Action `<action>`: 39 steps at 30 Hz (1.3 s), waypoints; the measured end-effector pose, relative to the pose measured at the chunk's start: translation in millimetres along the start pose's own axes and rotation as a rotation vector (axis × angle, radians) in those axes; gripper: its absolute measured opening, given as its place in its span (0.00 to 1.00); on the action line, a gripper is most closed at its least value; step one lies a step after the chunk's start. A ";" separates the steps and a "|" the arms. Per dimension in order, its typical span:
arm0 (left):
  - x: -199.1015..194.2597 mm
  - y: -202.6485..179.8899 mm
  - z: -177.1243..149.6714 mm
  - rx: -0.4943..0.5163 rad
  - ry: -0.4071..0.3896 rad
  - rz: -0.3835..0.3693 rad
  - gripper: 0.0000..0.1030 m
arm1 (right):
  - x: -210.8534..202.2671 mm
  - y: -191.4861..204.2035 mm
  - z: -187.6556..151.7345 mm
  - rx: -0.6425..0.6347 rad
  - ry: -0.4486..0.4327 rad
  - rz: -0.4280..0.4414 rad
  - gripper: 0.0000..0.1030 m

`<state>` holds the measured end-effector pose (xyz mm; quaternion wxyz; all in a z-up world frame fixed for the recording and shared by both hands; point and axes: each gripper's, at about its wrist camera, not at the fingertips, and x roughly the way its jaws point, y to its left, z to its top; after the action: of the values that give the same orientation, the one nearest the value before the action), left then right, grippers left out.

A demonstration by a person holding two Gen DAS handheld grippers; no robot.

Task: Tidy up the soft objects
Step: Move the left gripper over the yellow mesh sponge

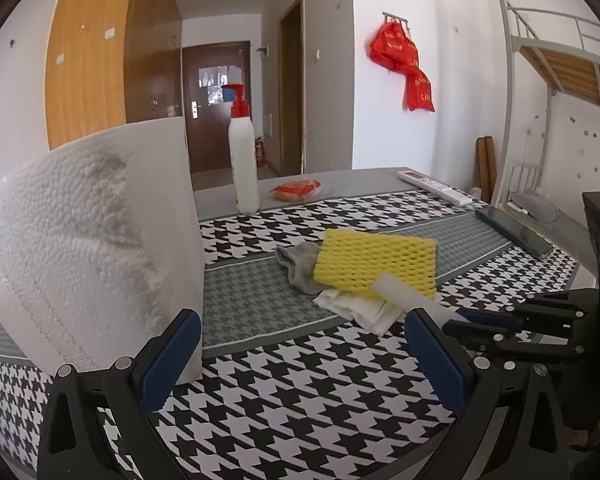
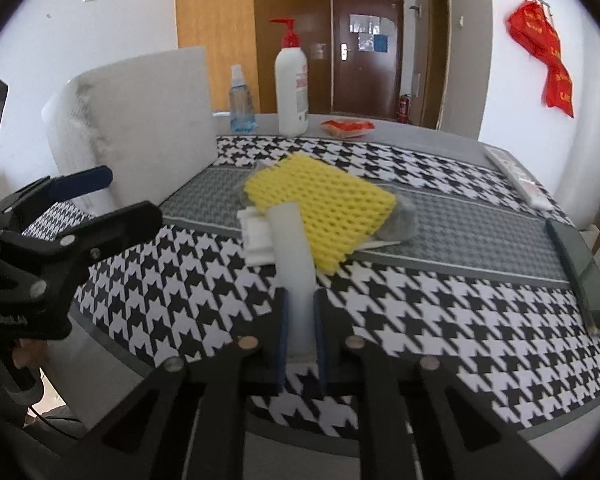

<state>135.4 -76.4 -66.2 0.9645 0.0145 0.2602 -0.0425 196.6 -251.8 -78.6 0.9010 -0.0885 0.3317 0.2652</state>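
Bench: the bench [image 1: 300, 408] fills both views under a black-and-white houndstooth cloth with grey bands.
White foam block: a big white foam block [image 1: 92, 248] stands upright at nine o'clock in the left wrist view, just beside the left tool's near pad; whether they touch, I cannot tell.
Pile: dead centre, at twelve o'clock from the right tool, lies the yellow foam net [image 2: 324, 216], on top of a grey cloth [image 1: 300, 268] and folded white cloths [image 1: 360, 308].
Left tool: the left tool [image 1: 300, 364] hangs with jaws spread wide and nothing between the pads.
Right tool: the right tool [image 2: 300, 336] has jaws pressed in on the near end of a white foam strip [image 2: 292, 248], and its far end lies over the pile's near edge.
Bottles: a white pump bottle [image 2: 292, 92] and a small spray bottle [image 2: 242, 104] stand at the far edge, around eleven o'clock.
Small bits: a red packet [image 2: 348, 126] at the far edge, a remote [image 1: 436, 188] at two o'clock, a dark phone [image 2: 584, 276] at three.
Progress: looks mid-way to me, with soft pieces stacked in one heap; the strip is the one in hand, and the big block stands apart, not yet joined.
Hard to make out: the right view is blurred; the grey cloth is mostly buried; how many white cloths are folded there, I cannot say.
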 end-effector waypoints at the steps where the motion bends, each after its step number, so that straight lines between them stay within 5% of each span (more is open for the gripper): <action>1: 0.7 -0.9 0.2 0.002 0.003 -0.001 0.99 | -1.9 -2.3 0.6 0.009 -0.002 0.005 0.15; 10: 3.7 -11.0 5.0 0.022 0.001 -0.005 0.99 | -28.7 -15.3 5.9 0.066 -0.077 0.032 0.15; 39: 58.2 -89.2 31.5 0.181 0.111 -0.061 0.99 | -54.1 -88.6 -19.5 0.250 -0.109 -0.138 0.15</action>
<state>193.3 -171.1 -68.8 0.9416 0.0959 0.3089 -0.0942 198.9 -355.8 -60.1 0.9377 0.0161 0.3059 0.1638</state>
